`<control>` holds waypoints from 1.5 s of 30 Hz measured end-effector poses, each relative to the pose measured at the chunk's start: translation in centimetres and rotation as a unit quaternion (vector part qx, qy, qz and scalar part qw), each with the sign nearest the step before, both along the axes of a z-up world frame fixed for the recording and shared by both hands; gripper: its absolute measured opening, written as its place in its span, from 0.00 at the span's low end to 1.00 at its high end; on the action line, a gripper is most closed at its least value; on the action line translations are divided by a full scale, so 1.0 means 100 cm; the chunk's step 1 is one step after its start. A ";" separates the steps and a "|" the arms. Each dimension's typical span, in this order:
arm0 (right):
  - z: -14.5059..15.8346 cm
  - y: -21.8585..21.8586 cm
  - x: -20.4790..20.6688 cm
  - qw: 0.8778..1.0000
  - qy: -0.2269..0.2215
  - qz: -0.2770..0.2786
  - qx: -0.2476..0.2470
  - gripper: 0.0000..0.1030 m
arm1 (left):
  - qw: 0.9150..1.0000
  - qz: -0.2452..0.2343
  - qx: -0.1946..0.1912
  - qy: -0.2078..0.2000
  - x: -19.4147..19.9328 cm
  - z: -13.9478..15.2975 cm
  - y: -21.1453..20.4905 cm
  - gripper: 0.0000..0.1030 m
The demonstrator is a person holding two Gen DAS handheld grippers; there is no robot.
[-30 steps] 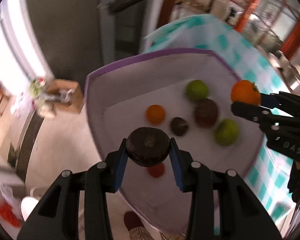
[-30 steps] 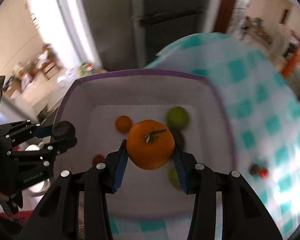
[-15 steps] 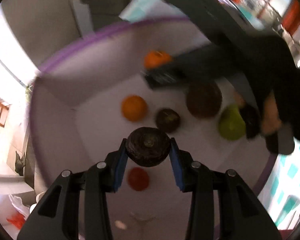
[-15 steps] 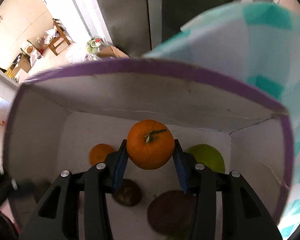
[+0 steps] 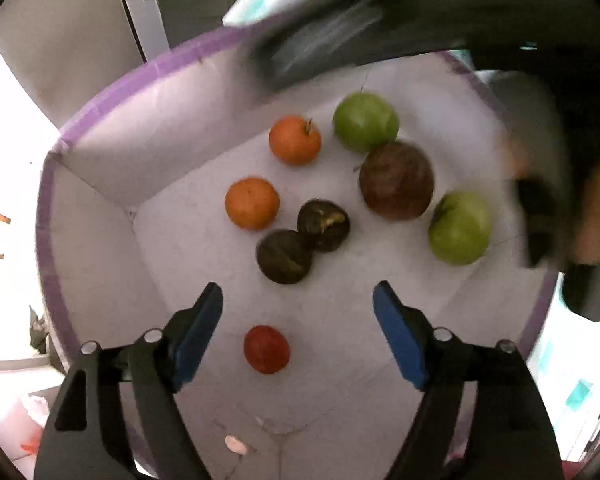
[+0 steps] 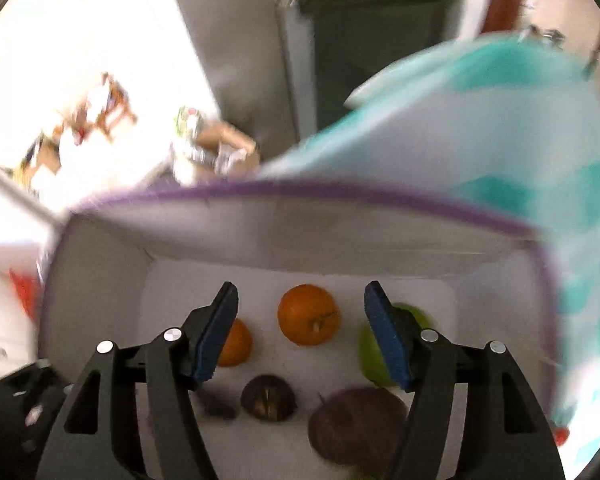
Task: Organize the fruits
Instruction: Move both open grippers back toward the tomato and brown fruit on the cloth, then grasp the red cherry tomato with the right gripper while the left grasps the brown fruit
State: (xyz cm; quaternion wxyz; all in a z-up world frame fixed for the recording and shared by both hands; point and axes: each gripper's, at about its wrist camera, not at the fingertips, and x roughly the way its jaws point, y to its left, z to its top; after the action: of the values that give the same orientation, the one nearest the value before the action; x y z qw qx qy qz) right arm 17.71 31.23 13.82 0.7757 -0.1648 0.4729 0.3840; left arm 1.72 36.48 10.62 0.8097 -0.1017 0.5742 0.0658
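- Both claws have let go since half a second ago: my left claw gapes empty, its dark fruit now lying in the box.
- My right claw is spread too; its orange rests on the box floor.

Purple-rimmed white box holds loose fruit: two oranges, two green fruits, brown round fruit, two dark touching fruits, small red one apart.
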 end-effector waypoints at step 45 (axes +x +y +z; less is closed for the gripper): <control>-0.123 -0.353 0.114 0.850 0.142 -0.506 0.044 0.41 | 0.916 -0.372 0.117 -0.089 0.003 -0.013 -0.315 0.98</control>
State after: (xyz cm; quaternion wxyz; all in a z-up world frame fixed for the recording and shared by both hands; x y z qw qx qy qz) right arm 29.15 -4.05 1.49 0.7936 0.1880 0.5783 -0.0214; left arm 1.99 4.97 9.32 0.8293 0.2094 0.4846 -0.1831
